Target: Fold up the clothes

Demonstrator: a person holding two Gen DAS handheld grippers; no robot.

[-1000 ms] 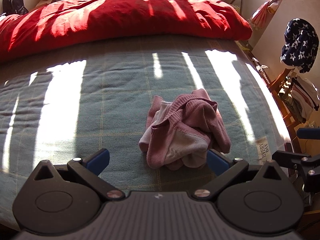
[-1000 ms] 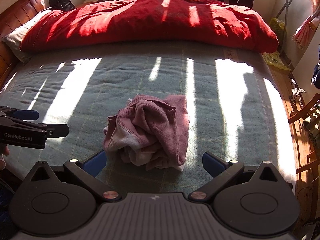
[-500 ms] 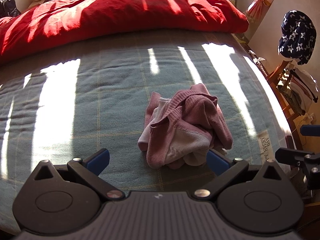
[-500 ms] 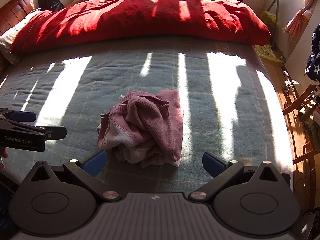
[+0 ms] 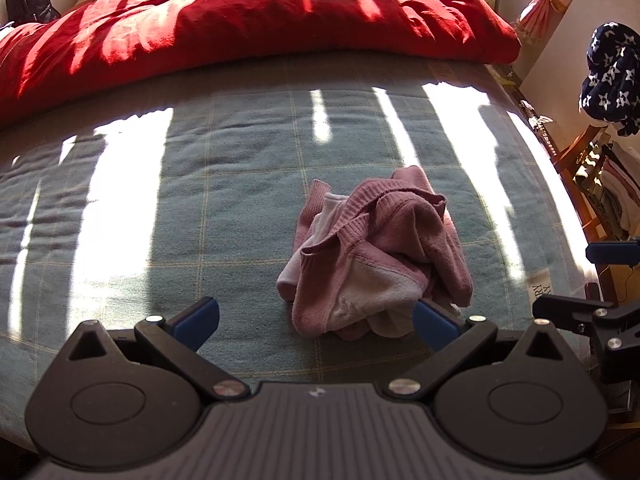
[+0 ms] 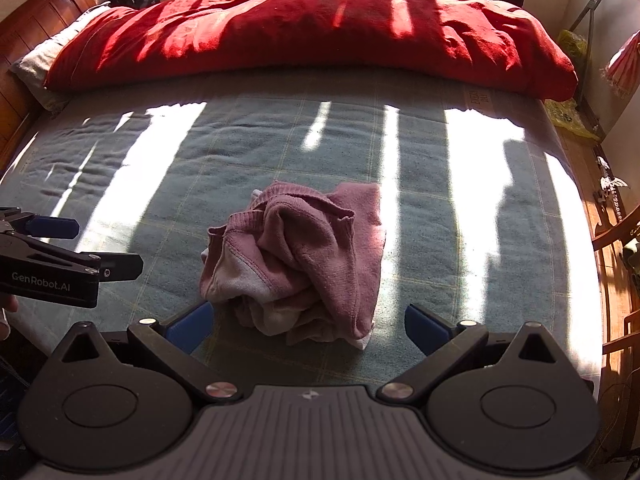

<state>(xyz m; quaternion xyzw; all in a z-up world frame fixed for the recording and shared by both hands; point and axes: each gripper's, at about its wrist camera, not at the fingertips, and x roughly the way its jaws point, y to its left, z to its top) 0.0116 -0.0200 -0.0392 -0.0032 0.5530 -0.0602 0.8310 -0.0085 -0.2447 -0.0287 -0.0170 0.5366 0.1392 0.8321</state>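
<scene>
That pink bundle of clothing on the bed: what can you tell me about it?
The pink garment is a crumpled heap of soft knit, with ribbed edges and paler, fleecy inside-out patches showing. It is not folded. It lies on the green checked blanket, partly in sunlight, in front of the red duvet. Neither open gripper holds it.

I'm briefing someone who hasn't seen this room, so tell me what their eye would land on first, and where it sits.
The crumpled pink garment stands out first, bunched in a heap on the green-grey blanket, just ahead of the open right gripper and open left gripper. Behind it, a big red duvet runs across the far side of the bed. Bright sun stripes cut across both.
</scene>
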